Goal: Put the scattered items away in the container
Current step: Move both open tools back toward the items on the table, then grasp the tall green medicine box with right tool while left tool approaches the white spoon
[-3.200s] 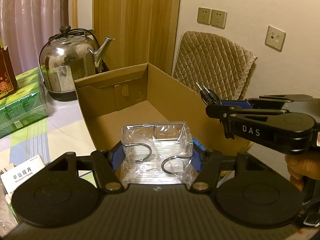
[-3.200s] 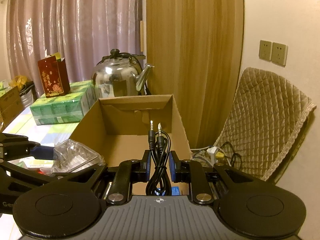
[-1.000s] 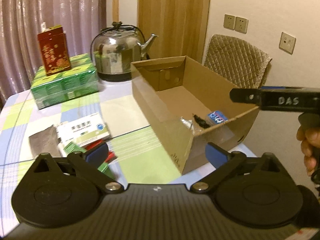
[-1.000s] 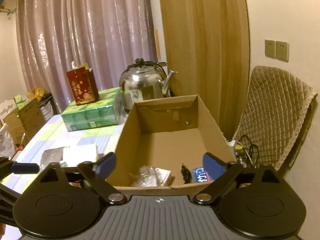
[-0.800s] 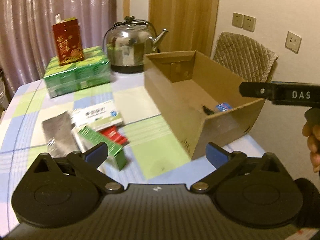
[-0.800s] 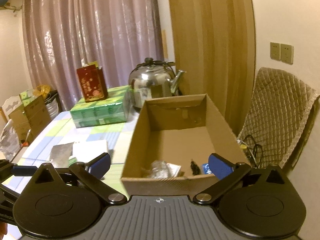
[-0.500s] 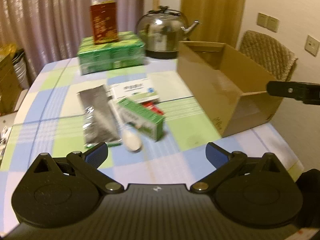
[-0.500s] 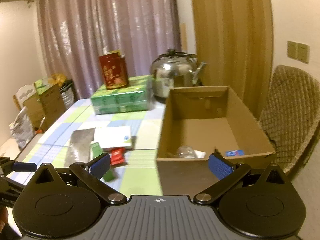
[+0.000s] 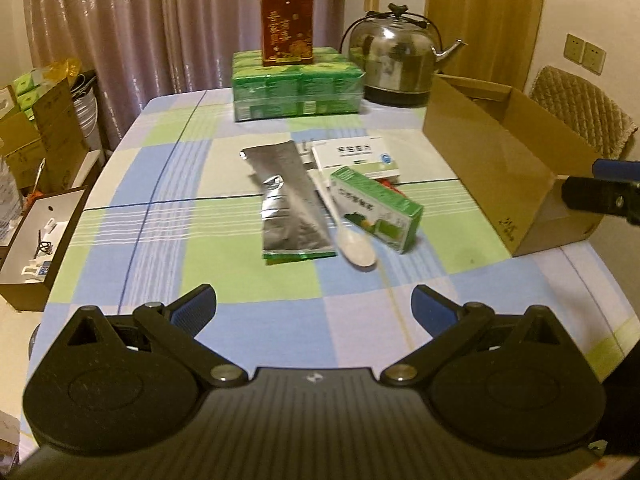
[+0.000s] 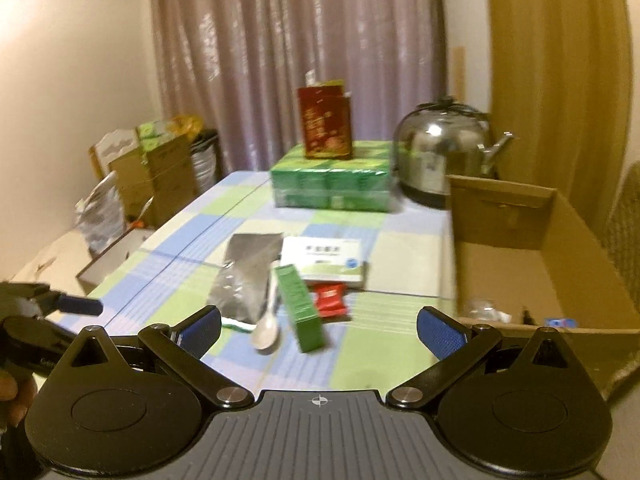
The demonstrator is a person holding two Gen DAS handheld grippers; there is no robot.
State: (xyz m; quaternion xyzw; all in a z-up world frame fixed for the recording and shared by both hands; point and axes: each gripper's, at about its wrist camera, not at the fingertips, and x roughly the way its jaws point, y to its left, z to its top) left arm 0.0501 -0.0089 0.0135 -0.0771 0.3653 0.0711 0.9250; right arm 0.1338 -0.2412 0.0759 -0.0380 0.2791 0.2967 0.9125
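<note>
An open cardboard box (image 9: 500,160) stands on the table's right side; it also shows in the right wrist view (image 10: 532,264), with a plastic packet, a cable and a blue item inside. On the table's middle lie a silver pouch (image 9: 288,200), a white spoon (image 9: 352,244), a green box (image 9: 376,208), a white medicine box (image 9: 356,156) and a red packet (image 10: 330,300). My left gripper (image 9: 314,310) is open and empty, back from the items. My right gripper (image 10: 320,326) is open and empty, its tip showing in the left wrist view (image 9: 600,192) by the box.
A steel kettle (image 9: 394,64) and a green tissue pack (image 9: 298,84) with a red carton (image 9: 286,20) on top stand at the table's far end. Cardboard boxes (image 9: 44,136) sit on the floor to the left. A padded chair (image 9: 580,112) is behind the box.
Both grippers dropped their loads, the plastic packet and the cable, into the box, opened, and pulled back and left, so the scattered items now face them.
</note>
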